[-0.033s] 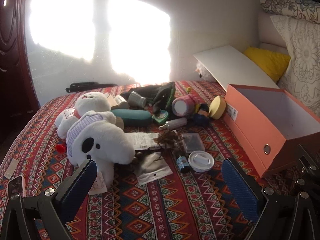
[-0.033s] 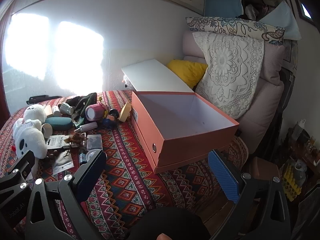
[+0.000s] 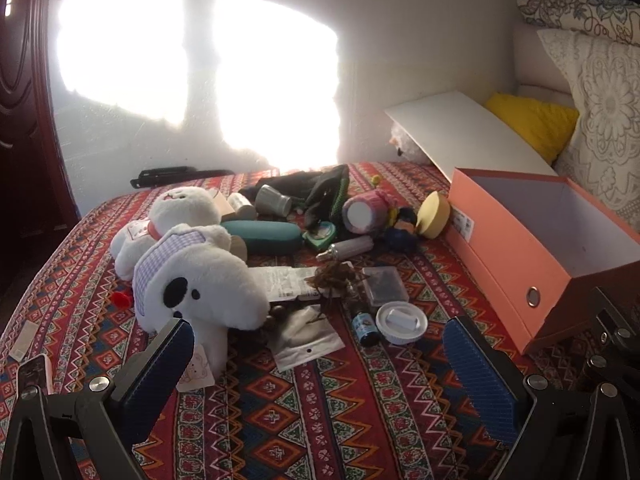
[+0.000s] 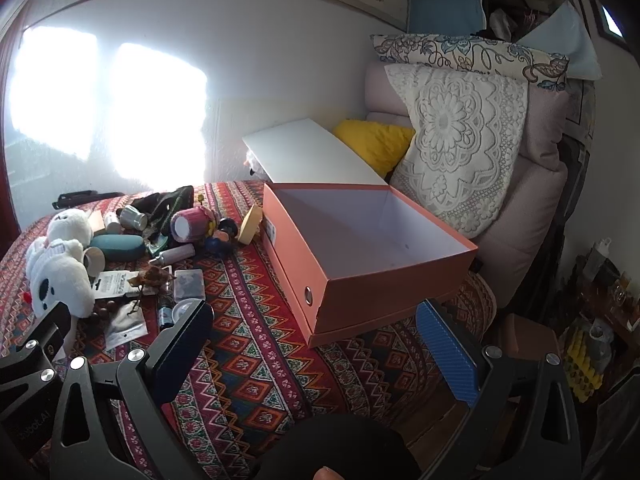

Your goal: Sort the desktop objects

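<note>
An empty orange box (image 3: 516, 264) with its white lid (image 3: 460, 132) leaning behind it sits at the right of the patterned cloth; it also shows in the right wrist view (image 4: 360, 264). A pile of objects lies left of it: two white plush dogs (image 3: 200, 284), a teal case (image 3: 262, 236), a pink roll (image 3: 364, 212), a yellow disc (image 3: 434, 214), a white round lid (image 3: 402, 322), a small bottle (image 3: 364, 324). My left gripper (image 3: 320, 364) is open and empty in front of the pile. My right gripper (image 4: 316, 344) is open and empty in front of the box.
Cushions (image 4: 460, 148) and a yellow pillow (image 4: 376, 144) stand behind the box. A phone (image 3: 34, 372) lies at the cloth's left edge. Clutter sits on the floor at the right (image 4: 592, 348). Bright sun patches fall on the back wall.
</note>
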Demonstrator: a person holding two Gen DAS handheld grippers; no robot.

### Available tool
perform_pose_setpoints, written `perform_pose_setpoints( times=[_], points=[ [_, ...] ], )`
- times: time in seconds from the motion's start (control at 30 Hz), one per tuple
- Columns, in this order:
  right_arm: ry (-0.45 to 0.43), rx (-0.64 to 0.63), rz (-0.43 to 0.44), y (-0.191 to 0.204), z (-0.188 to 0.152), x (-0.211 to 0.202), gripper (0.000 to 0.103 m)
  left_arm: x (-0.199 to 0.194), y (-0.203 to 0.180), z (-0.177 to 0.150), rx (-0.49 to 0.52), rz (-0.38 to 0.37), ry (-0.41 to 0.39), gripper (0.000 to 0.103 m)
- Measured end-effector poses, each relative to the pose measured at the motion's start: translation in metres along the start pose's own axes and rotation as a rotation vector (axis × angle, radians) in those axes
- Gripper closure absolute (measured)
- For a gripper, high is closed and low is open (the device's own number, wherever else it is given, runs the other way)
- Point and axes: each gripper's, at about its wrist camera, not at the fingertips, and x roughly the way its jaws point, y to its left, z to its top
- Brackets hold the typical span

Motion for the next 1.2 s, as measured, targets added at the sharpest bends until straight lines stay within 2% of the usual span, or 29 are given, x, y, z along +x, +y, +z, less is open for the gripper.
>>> perform_pose_setpoints(
  times=[0.3, 1.2],
  points=[
    [-0.002, 0.022, 0.010, -0.006, 0.000, -0.002, 0.000, -0.010, -0.011, -0.001, 0.053, 0.014, -0.014, 0.000],
    [0.000, 0.023, -0.013, -0.005, -0.001, 0.001, 0.000, -0.010, -0.007, 0.000, 0.037, 0.004, -0.017, 0.000]
  ],
)
